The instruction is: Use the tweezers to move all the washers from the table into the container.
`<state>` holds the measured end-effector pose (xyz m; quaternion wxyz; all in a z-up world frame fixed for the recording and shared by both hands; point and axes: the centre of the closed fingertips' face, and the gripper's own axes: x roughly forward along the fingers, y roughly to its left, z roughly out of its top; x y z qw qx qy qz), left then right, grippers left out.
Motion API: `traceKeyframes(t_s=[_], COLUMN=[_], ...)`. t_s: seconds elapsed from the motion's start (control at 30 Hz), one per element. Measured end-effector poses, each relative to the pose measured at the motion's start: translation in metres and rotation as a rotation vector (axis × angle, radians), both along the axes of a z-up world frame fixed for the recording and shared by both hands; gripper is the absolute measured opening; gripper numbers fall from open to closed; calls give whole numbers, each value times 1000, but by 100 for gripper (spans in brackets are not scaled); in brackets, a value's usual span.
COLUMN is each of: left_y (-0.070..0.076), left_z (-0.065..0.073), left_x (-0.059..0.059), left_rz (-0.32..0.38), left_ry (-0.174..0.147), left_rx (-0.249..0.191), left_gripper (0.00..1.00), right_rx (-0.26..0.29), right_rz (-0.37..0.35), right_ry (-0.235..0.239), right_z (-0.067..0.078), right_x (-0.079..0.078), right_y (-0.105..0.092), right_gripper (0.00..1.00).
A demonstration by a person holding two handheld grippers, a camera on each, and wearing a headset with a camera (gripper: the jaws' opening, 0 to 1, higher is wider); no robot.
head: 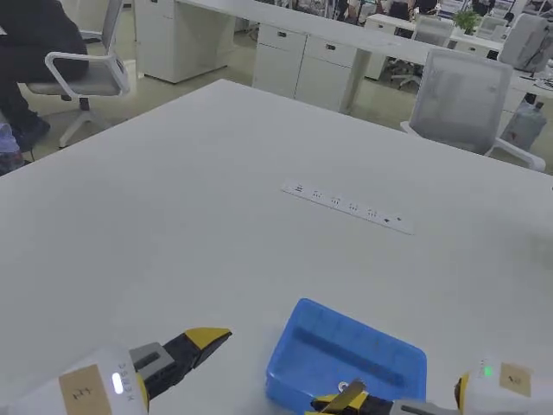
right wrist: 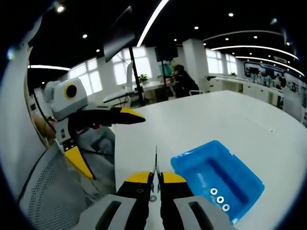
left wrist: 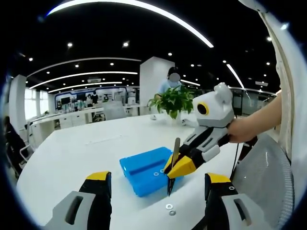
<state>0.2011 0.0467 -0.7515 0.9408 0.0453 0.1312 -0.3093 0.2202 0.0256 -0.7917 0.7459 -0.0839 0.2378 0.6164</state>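
Observation:
A blue container (head: 346, 359) lies near the table's front edge, and three washers (right wrist: 219, 199) rest in it. My right gripper (head: 346, 401) is shut on thin metal tweezers (right wrist: 156, 163) just right of the container (right wrist: 216, 175). In the left gripper view the tweezers (left wrist: 173, 163) point down, their tips just above two washers (left wrist: 170, 209) on the white table beside the container (left wrist: 144, 170). My left gripper (left wrist: 158, 178) stands open with nothing between its fingers. It hovers left of the container in the head view, left gripper (head: 206, 338).
A row of power sockets (head: 350, 206) is set into the table (head: 173, 216) beyond the container. Office chairs (head: 462, 95) and white cabinets (head: 302, 65) stand past the far edge. A potted plant (left wrist: 173, 101) sits at the table's end.

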Motion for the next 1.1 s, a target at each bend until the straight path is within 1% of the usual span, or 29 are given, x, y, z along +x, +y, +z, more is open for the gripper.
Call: traceKeyframes(t_s=[0.43,0.63,0.87,0.97,1.1], left_y=[1,1,0,0,0], left_z=[0,-1,-1,-2,-2], left_x=[0,-1,-1,-1,-1], left_rz=[0,-1,-5,-6,-7], left_ry=[0,3,5,7,8], left_rx=[4,5,6,7,7], left_gripper=[80,80,80,80,80], right_rx=[-63,-72,-88,-99,-99], right_rz=[64,81,116,138,148], right_ry=[18,19,4,-9,-12], right_z=[-23,-27,-30,-32,-32], right_x=[-11,-14,-16,-18,-19], right_y=[5,6,8,9,10], right_gripper=[3,3,3,3,3])
